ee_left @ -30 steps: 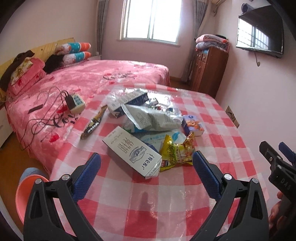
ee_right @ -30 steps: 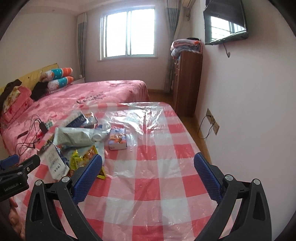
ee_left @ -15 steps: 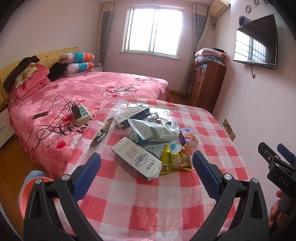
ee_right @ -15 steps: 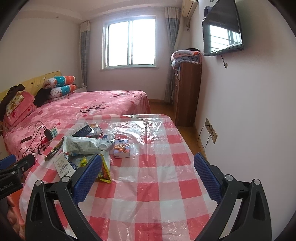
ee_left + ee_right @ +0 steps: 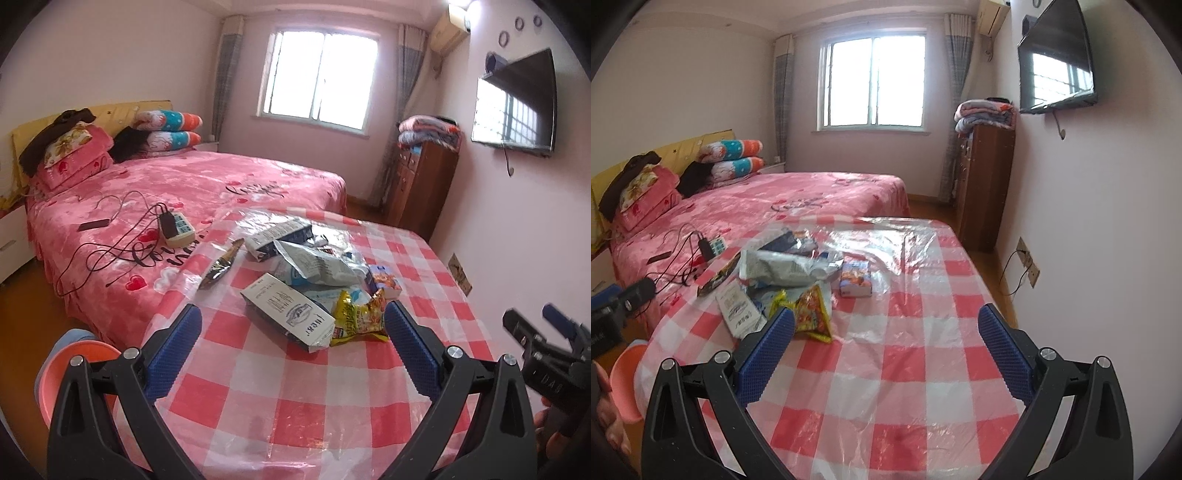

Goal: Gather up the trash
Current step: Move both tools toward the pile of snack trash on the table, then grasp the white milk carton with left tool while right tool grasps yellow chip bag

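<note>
Left gripper (image 5: 293,334) and right gripper (image 5: 886,338): jaws spread wide, nothing held, both above the near part of the red-checked table (image 5: 280,413). The trash is heaped on the table's far left: a white carton (image 5: 286,308) with partly legible print, a yellow snack packet (image 5: 356,315), a grey foil bag (image 5: 314,264), a small colourful box (image 5: 384,280). Brand text is unreadable.

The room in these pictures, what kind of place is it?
Most likely a home bedroom: a bed with pink bedding, a wall-mounted television, and a wooden dresser with folded blankets on top.
</note>
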The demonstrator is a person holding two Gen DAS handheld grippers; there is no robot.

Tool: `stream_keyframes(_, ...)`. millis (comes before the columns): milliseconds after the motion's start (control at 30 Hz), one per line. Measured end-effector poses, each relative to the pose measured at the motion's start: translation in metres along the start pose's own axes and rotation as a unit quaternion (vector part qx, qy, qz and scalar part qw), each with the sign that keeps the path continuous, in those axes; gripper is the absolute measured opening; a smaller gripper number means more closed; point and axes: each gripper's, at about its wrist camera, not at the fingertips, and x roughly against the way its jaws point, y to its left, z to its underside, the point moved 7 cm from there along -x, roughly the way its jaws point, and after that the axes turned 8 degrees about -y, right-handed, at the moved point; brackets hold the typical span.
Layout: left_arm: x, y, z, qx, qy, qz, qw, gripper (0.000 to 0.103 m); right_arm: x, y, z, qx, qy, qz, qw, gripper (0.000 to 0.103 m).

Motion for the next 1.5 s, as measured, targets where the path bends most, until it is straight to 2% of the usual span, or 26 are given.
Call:
stream_keyframes(200, 0.008, 0.018, 0.009, 0.020, -0.006, -0.016, 0.9996, 0.100, -0.001, 0.006, 0.023, 0.007, 0.027, -0.023, 0.999, 0.098)
stream_keyframes(300, 0.005, 0.027, 0.017, 0.023, 0.005, -0.024, 0.9994, 0.100, 0.000, 0.009, 0.034, 0.012, 0.032, -0.014, 0.999, 0.098)
stream_keyframes(467, -0.008, 0.037, 0.032, 0.019, 0.043, -0.033, 0.9983, 0.099, -0.005, 0.010, 0.048, 0.007, 0.040, -0.009, 0.999, 0.098)
stream_keyframes(633, -0.031, 0.045, 0.045, 0.046, 0.086, -0.027, 0.9948, 0.099, -0.015, 0.013, 0.048, -0.017, 0.045, -0.046, 0.998, 0.098)
stream_keyframes(867, -0.081, 0.040, 0.051, 0.104, 0.143, 0.008, 0.9842, 0.099, -0.054, 0.033, 0.047, -0.051, 0.077, -0.124, 0.988, 0.098)
stream_keyframes(1000, -0.111, 0.037, 0.056, 0.119, 0.166, 0.006, 0.9789, 0.099, -0.080, 0.043, 0.047, -0.078, 0.098, -0.159, 0.979, 0.097)
stream_keyframes(1067, -0.129, 0.036, 0.058, 0.129, 0.183, 0.007, 0.9747, 0.099, -0.092, 0.048, 0.047, -0.084, 0.106, -0.170, 0.976, 0.092)
stream_keyframes(1100, -0.135, 0.036, 0.058, 0.135, 0.187, 0.008, 0.9729, 0.099, -0.100, 0.051, 0.047, -0.087, 0.114, -0.178, 0.973, 0.085)
stream_keyframes(1133, -0.142, 0.036, 0.058, 0.145, 0.193, 0.012, 0.9704, 0.099, -0.108, 0.055, 0.048, -0.090, 0.123, -0.186, 0.971, 0.083)
stream_keyframes(1300, -0.169, 0.038, 0.061, 0.180, 0.218, 0.018, 0.9589, 0.099, -0.137, 0.071, 0.048, -0.102, 0.150, -0.214, 0.960, 0.083)
stream_keyframes(1400, -0.181, 0.039, 0.063, 0.193, 0.227, 0.017, 0.9545, 0.099, -0.150, 0.078, 0.049, -0.099, 0.158, -0.221, 0.957, 0.086)
stream_keyframes(1500, -0.192, 0.038, 0.062, 0.193, 0.231, 0.012, 0.9536, 0.099, -0.159, 0.083, 0.050, -0.094, 0.164, -0.226, 0.956, 0.089)
